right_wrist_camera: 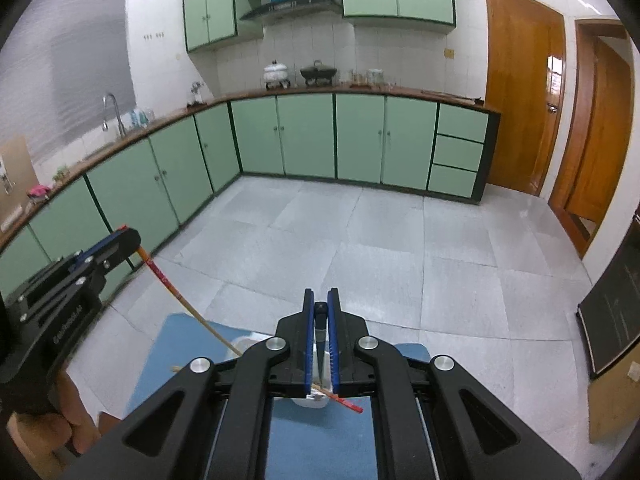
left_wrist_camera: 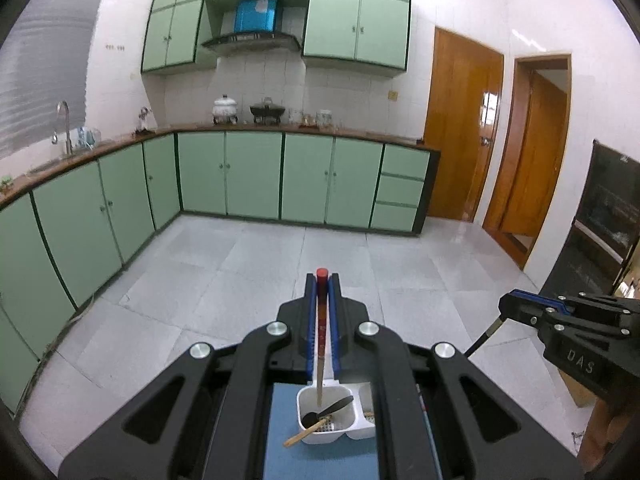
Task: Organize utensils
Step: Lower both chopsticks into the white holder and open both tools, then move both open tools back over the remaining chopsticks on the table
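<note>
My left gripper (left_wrist_camera: 322, 280) is shut on a red-topped wooden chopstick (left_wrist_camera: 321, 320); its lower tip hangs inside the left compartment of a white utensil caddy (left_wrist_camera: 306, 402) on a blue mat (left_wrist_camera: 282, 424). A black spoon (left_wrist_camera: 326, 410) and another wooden chopstick (left_wrist_camera: 304, 436) lie in that compartment. My right gripper (right_wrist_camera: 321, 300) is shut on a black-handled utensil (right_wrist_camera: 320, 320) that points down toward the caddy (right_wrist_camera: 244, 344). The left gripper (right_wrist_camera: 120, 240) with its chopstick (right_wrist_camera: 176, 296) shows in the right wrist view. A second chopstick (right_wrist_camera: 340, 400) lies under my right gripper.
The blue mat (right_wrist_camera: 180, 344) sits over a wooden table edge (right_wrist_camera: 36, 432). Beyond lie a grey tiled floor (left_wrist_camera: 280, 264), green cabinets (left_wrist_camera: 256, 176), wooden doors (left_wrist_camera: 460, 128) and a dark appliance (left_wrist_camera: 608, 220) at right.
</note>
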`<state>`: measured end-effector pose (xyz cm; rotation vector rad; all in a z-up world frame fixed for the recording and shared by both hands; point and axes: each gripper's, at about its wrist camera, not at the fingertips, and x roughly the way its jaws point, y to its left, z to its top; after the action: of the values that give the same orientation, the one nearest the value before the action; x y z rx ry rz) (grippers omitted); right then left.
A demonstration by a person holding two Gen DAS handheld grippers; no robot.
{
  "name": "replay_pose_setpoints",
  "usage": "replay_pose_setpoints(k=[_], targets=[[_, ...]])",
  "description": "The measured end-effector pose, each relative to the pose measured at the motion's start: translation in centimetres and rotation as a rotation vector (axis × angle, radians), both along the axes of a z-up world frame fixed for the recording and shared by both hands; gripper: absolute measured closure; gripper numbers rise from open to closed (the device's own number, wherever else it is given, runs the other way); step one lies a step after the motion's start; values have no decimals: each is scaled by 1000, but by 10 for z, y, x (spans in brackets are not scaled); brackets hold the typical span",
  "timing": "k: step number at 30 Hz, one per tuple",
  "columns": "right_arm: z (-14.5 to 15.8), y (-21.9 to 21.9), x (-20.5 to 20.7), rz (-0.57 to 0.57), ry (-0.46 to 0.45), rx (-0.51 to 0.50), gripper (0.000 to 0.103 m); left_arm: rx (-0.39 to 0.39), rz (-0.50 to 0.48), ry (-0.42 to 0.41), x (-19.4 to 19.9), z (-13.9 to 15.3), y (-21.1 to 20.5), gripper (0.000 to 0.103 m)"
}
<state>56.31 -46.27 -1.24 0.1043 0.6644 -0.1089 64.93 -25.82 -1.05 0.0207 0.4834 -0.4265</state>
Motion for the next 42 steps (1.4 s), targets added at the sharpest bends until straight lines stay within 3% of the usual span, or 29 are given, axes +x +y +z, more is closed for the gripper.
replay_pose_setpoints(k=[6, 8, 12, 20, 25, 27, 32, 38, 42], targets=[[-45, -14, 16, 8, 57, 45, 96, 64, -17, 66, 22, -49, -4, 97], [-51, -17, 14, 8, 53, 49, 96, 70, -15, 80, 24, -56, 1, 91], [-45, -20, 1, 5, 19, 44, 91, 63, 9, 64, 18, -47, 18, 67], [-24, -26, -48, -3, -35, 63, 86, 89, 38, 21, -25, -9, 63, 53], [-28, -18, -108, 17, -68, 58, 82, 101, 40, 26, -70, -11, 101, 43], [-37, -12, -133, 26, -79, 49, 79, 95, 36, 27, -95, -22, 118, 34], [-88, 11, -203, 45, -73, 5, 78, 114, 41, 48, -160, -75, 158, 33], [-185, 59, -282, 80, -38, -19, 77, 85, 69, 131, -224, -155, 196, 31], [-253, 97, -312, 124, 29, -3, 77, 112, 85, 201, -266, -220, 208, 31]])
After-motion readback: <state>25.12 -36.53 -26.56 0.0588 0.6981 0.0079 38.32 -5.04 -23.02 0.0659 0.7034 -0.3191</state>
